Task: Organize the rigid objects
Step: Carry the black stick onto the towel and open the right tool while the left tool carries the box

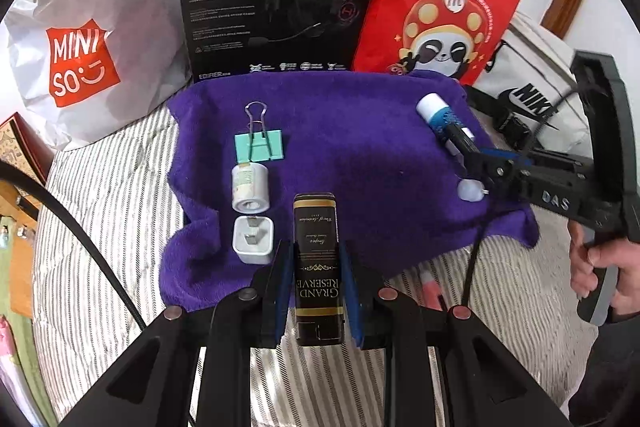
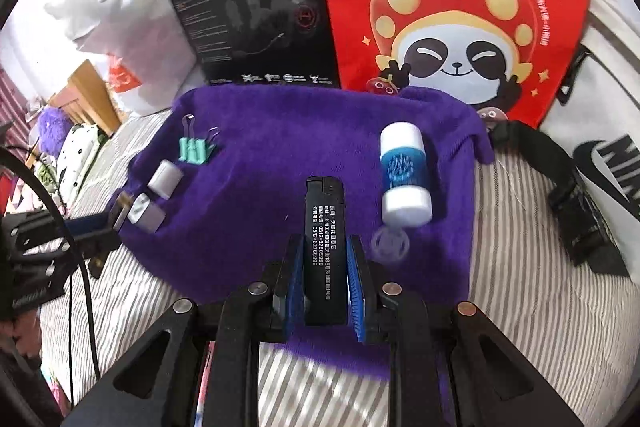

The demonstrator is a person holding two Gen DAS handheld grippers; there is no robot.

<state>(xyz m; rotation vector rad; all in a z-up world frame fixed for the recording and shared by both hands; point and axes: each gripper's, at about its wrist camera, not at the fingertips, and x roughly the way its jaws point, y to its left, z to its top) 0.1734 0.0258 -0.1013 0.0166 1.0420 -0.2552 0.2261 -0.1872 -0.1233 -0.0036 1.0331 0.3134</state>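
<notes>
Left gripper [image 1: 316, 279] at lower centre of its own view, angled down, jaws clamped on a black box [image 1: 319, 267]. Right gripper [image 2: 325, 275] at lower centre of its view, angled down, jaws clamped on a black lighter [image 2: 325, 251]. Right hand [image 1: 600, 267] at right edge of left view, wrapped round the handle.

A home bedroom: striped bedding [image 1: 112, 187]; shopping bags [image 1: 80, 39] behind.

The right gripper [image 2: 324, 259] clamped a black lighter [image 2: 323, 227] over the purple towel [image 2: 280, 147]. A blue-and-white tube [image 2: 404, 175] lay right; a green binder clip [image 2: 195, 149] far left.
</notes>
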